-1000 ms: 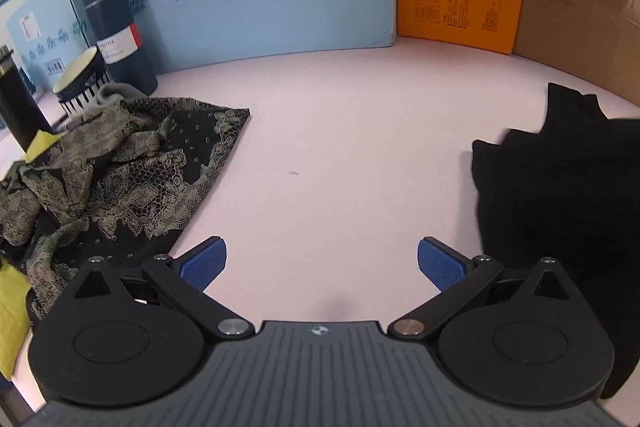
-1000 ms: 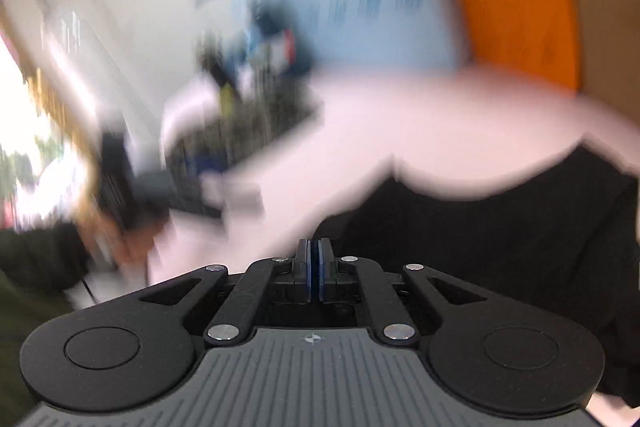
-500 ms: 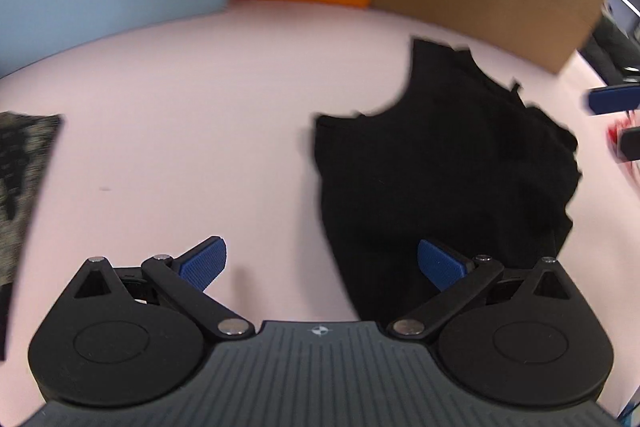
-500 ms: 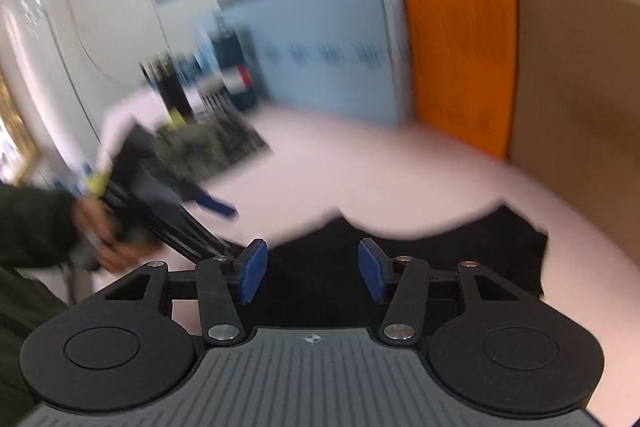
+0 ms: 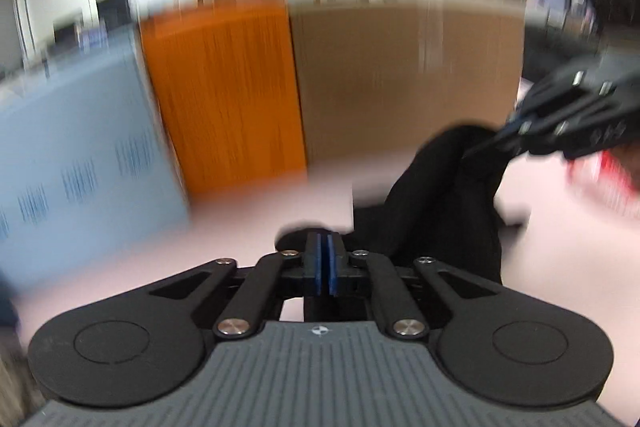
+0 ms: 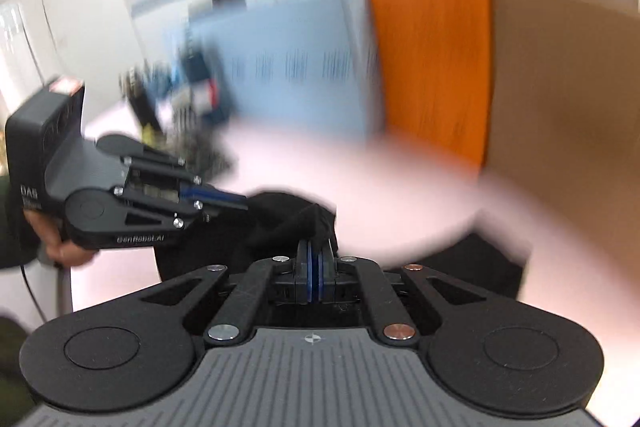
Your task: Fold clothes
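Both views are pretty smeared with motion blur, so take the background with a grain of salt. The left gripper has its blue-padded fingers pressed together with only a thin slit between them, pinched on an edge of the limp black fabric garment, which bunches up just ahead and to the right of its tips. The right gripper is the same story: pads squeezed flat together on a fold of that same black cloth, which humps up right in front of its tips and trails off to the lower right. From the right wrist view you can see the left gripper off to the left, held by a person's hand in a dark sleeve, its tips buried in the cloth. The garment hangs stretched between the two over the pale pink tabletop. Beyond both grippers stand a light blue panel, an orange board and a brown cardboard sheet.
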Available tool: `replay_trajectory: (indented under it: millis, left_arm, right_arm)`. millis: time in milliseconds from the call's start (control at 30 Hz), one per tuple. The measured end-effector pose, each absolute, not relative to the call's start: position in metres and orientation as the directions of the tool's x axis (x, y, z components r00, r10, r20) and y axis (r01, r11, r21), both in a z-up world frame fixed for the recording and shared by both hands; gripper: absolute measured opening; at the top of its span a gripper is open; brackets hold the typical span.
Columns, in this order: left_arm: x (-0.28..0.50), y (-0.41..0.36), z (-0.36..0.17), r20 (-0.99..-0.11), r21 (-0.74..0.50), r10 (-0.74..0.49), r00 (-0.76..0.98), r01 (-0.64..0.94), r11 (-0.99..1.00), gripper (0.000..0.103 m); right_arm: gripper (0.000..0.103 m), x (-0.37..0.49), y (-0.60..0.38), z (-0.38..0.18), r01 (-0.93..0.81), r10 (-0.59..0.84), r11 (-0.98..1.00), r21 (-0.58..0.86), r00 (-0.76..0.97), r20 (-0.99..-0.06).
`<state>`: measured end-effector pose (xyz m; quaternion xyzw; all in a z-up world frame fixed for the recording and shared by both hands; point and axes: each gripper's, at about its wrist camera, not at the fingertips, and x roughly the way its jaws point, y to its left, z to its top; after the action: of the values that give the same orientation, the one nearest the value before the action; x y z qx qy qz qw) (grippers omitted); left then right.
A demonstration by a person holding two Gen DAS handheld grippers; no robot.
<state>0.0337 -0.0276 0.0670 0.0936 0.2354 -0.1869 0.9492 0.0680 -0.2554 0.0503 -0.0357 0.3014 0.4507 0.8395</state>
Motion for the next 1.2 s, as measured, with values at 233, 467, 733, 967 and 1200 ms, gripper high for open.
replay_trajectory:
  millis: [233, 467, 733, 967, 1200]
  left_arm:
    - [-0.030, 0.000, 0.118, -0.371, 0.136, -0.411, 0.833, 0.487, 0.863, 0.003]
    - [-0.076, 0.019, 0.008, -0.724, 0.176, -0.295, 0.624, 0.581, 0.795, 0.027]
    - [-0.051, -0.023, -0.024, -0.704, 0.101, -0.365, 0.609, 0.594, 0.798, 0.084]
    - [0.000, -0.133, -0.063, -0.765, 0.021, -0.373, 0.525, 0.600, 0.800, 0.077]
    - [-0.011, -0.118, -0.083, -0.752, 0.141, -0.240, 0.614, 0.506, 0.851, 0.004]
  right_arm:
    - [0.003, 0.003, -0.265, 0.100, -0.850, 0.780, 0.503, 0.155, 0.370, -0.505]
    - [0.003, -0.072, -0.242, 0.021, -0.875, 0.707, 0.387, 0.292, 0.079, -0.702]
    - [0.044, -0.078, -0.292, -0.010, -0.734, 0.701, 0.568, 0.372, 0.194, -0.687]
    - [0.067, -0.037, -0.356, -0.042, -0.224, 0.422, 0.901, 0.371, 0.647, -0.635]
    - [0.067, -0.042, -0.350, -0.095, -0.187, 0.382, 0.920, 0.344, 0.620, -0.685]
